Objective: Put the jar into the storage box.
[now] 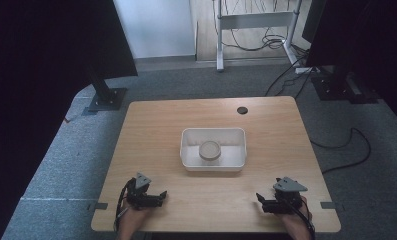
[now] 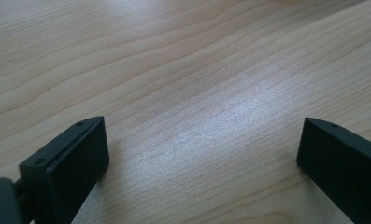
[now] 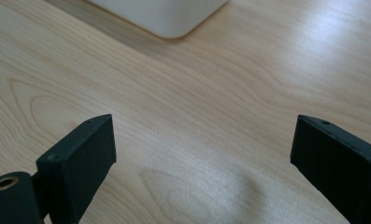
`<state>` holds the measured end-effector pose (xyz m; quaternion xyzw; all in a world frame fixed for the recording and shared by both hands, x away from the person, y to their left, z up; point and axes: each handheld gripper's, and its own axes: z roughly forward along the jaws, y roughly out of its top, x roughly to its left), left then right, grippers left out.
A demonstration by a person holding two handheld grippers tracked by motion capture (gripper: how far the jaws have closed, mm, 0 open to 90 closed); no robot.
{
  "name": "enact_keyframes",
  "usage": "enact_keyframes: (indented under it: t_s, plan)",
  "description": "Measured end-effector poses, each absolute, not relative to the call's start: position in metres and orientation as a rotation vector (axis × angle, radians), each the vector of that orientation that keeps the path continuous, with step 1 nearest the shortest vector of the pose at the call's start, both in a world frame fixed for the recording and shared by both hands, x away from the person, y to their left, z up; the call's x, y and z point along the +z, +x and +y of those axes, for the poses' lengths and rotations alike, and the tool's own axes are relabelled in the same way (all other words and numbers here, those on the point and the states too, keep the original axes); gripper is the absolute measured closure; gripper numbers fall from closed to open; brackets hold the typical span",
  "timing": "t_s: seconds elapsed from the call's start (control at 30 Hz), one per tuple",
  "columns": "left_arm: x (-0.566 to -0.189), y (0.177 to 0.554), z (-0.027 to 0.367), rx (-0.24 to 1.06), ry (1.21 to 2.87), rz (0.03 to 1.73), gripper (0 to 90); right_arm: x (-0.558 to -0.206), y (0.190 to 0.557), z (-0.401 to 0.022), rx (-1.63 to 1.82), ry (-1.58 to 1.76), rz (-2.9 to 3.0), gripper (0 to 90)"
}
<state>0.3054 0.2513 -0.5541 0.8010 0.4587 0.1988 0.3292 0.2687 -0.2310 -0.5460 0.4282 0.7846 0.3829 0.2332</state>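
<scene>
Between the fingers [image 2: 75,158] of our left gripper [image 2: 199,154] we see nothing but bare wood grain: they stand wide apart and hold nothing. The right gripper [image 3: 202,154] is the same, its fingers [image 3: 87,149] spread wide over the tabletop [image 3: 188,107] and empty, with a rounded corner of the white bin [image 3: 169,16] near twelve o'clock, well apart from them.

From the high view, the left gripper [image 1: 158,196] rests at about seven o'clock of the tabletop [image 1: 151,130] and the right gripper [image 1: 263,201] at about five o'clock. The white bin [image 1: 213,167] sits near the centre, and a small round container [image 1: 210,151] lies inside it.

We judge this the starting step, nothing grasped yet. Next, one gripper must rise, travel toward twelve o'clock, clear the bin wall, and descend around the container.
</scene>
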Motion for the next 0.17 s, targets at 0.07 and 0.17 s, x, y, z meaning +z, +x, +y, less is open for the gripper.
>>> enact_keyframes:
  t_s: [0.07, 0.17]
  plan:
    - [-0.5541, 0.3053, 0.2512, 0.52, 2.096, 1.2, 2.4, -0.5481, 0.268, -0.2315, 1.043, 1.183, 2.162, 6.7]
    - [-0.5541, 0.3054, 0.2513, 0.52, 2.096, 1.2, 2.4, -0.5505, 0.2674, -0.2322, 1.034, 1.192, 2.17, 6.7]
